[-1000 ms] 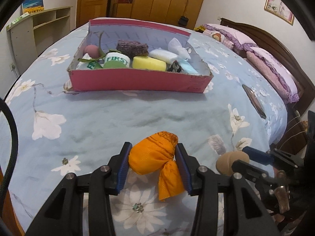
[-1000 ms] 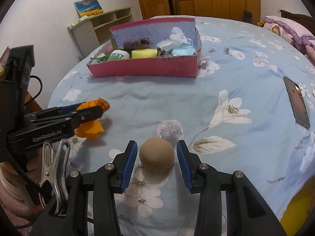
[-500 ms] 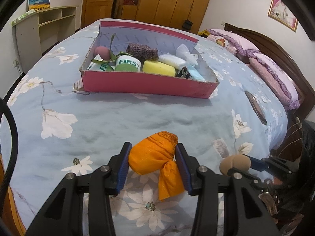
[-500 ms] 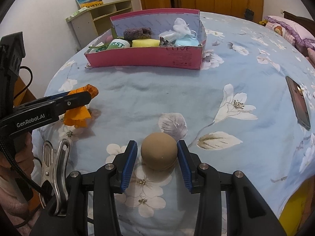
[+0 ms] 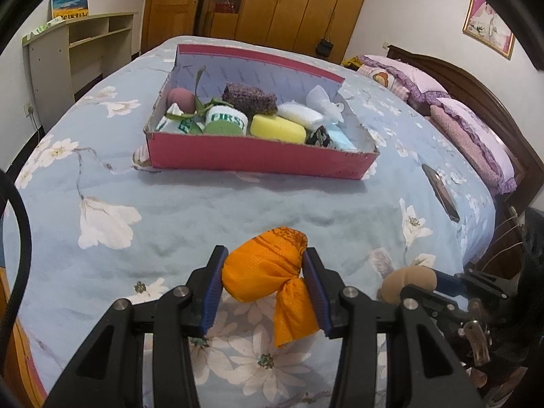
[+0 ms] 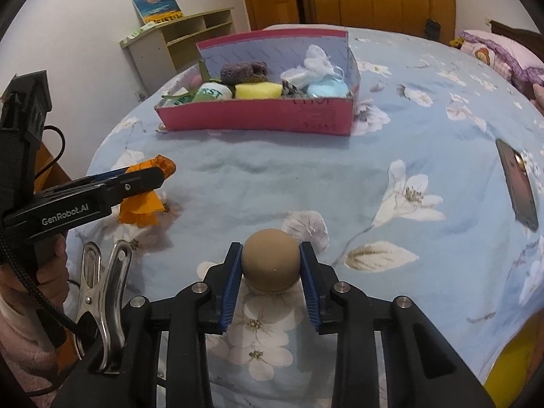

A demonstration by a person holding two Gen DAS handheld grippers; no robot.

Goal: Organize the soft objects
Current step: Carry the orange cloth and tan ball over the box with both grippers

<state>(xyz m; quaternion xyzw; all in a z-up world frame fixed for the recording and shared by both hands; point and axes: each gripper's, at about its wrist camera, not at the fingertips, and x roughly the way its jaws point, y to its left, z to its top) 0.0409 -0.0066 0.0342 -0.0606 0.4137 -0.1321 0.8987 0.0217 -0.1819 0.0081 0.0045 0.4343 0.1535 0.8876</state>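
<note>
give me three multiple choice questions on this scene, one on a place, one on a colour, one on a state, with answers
1. Where does the dark phone lie?
A. inside the pink box
B. on the blue floral bedspread, apart from the box
C. on the wooden shelf

2. What colour is the cloth bundle held by the left gripper?
A. orange
B. green
C. white

3. What is the state of the right gripper?
A. open with nothing between its fingers
B. shut on the tan ball
C. shut on the yellow sponge

Answers:
1 B, the phone rests flat on the bedspread to the right of the pink box.
2 A, the bundle between the blue pads is bright orange.
3 B, both pads press the sides of the tan ball.
</note>
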